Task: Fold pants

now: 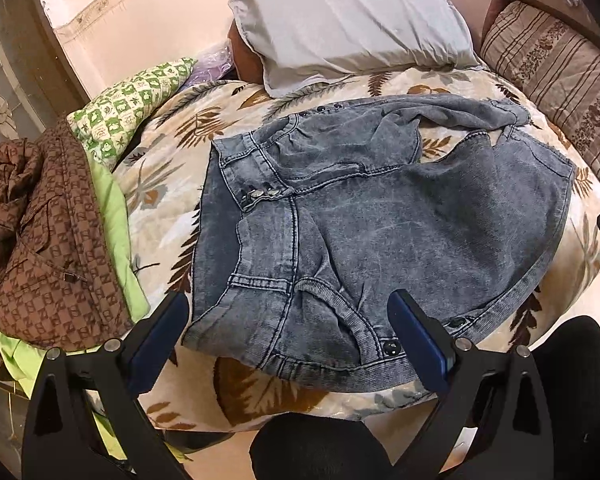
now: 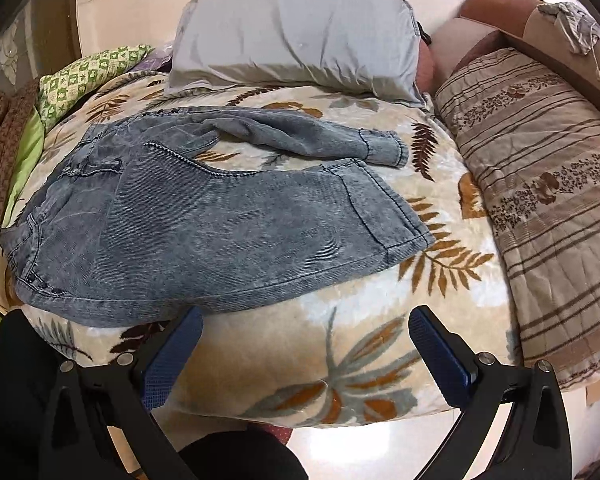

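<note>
Grey-blue denim pants (image 1: 380, 216) lie spread on a leaf-patterned blanket (image 1: 171, 148), waistband to the left, both legs running right. The far leg is bunched and twisted. My left gripper (image 1: 287, 312) is open, hovering over the waistband corner at the near edge, holding nothing. In the right wrist view the pants (image 2: 203, 224) lie left of centre, leg cuffs pointing right. My right gripper (image 2: 306, 326) is open and empty above the blanket (image 2: 340, 320), just in front of the near leg's lower edge.
A grey pillow (image 1: 352, 20) lies at the bed's head. A striped quilt (image 2: 540, 184) runs along the right. A brown patterned garment (image 1: 39, 240) and a green checked cushion (image 1: 127, 100) lie at the left. The bed's near edge drops to a pale floor (image 2: 364, 452).
</note>
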{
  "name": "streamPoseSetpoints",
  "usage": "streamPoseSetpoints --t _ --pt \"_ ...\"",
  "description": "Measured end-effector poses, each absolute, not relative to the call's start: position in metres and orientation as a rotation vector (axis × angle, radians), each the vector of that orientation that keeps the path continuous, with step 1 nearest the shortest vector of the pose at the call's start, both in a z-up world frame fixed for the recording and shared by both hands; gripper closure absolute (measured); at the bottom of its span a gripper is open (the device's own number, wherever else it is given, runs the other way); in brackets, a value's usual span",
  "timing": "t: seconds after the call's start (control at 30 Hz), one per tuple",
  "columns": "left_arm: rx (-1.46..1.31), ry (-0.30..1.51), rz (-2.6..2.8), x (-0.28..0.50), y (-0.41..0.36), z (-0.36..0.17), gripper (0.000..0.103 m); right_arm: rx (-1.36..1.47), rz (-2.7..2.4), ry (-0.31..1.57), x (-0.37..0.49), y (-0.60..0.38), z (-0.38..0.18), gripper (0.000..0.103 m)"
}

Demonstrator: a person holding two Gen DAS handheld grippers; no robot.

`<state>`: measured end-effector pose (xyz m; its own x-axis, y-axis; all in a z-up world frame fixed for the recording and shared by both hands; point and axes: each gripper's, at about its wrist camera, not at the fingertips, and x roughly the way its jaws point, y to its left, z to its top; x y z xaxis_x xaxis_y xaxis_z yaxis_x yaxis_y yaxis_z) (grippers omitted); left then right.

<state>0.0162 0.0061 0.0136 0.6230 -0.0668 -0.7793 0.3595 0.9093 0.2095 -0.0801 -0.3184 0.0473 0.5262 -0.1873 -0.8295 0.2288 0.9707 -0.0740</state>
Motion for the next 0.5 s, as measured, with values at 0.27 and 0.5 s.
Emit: streamPoseSetpoints --t 0.27,0.5 --pt "0.328 0.874 -0.280 0.0220 0.0022 0.0161 0.003 -0.006 -0.242 1.011 -0.0733 -0.3126 0.0462 0.000" --pt "0.319 0.883 -0.295 0.0215 -0.0022 0.0163 0.003 -0.038 -0.234 1.014 -0.0693 -0.3083 0.0476 0.000"
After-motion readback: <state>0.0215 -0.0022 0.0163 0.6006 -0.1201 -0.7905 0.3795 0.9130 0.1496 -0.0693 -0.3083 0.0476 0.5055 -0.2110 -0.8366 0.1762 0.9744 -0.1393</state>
